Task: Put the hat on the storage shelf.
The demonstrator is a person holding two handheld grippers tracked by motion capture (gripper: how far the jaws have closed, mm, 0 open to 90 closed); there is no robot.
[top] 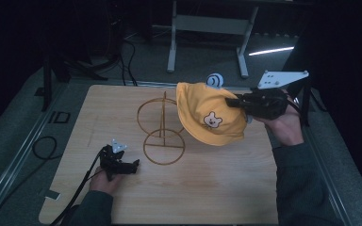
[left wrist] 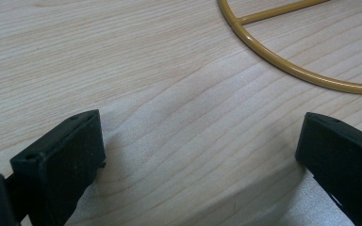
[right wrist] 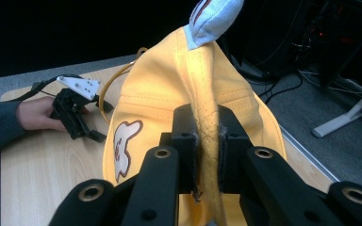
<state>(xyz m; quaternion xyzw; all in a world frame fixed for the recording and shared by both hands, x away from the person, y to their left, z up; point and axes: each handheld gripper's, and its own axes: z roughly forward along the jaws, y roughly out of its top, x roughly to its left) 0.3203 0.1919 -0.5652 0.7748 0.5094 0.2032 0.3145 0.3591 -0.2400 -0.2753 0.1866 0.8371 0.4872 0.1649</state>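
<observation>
I am holding the yellow hat (top: 211, 115) up in the air above the far right part of the wooden table (top: 217, 188), just to the right of the gold wire stand (top: 162, 129), with its bear patch (top: 212, 119) facing the high camera. My right gripper (top: 233, 102) is reaching in from the right, roughly level, my right hand (top: 285, 123) wrapped round its body and the grey plate riding on top. Its jaws are squeezing almost together on a fold of the hat's yellow fabric; in the right gripper view that fold (right wrist: 206, 141) is running up between my two black pads (right wrist: 185, 141), and a pale blue ear (right wrist: 215, 16) is sticking up at the hat's top. The rest of the hat is hanging off my pads to the left, towards the stand.

My left gripper (top: 131, 165) is resting low on the near left of the table, well apart from the hat, my left hand (top: 104, 179) behind it. Its jaws are standing wide apart with nothing between them, bare wood showing in the gap, and the stand's base ring (left wrist: 301, 70) is lying just ahead
</observation>
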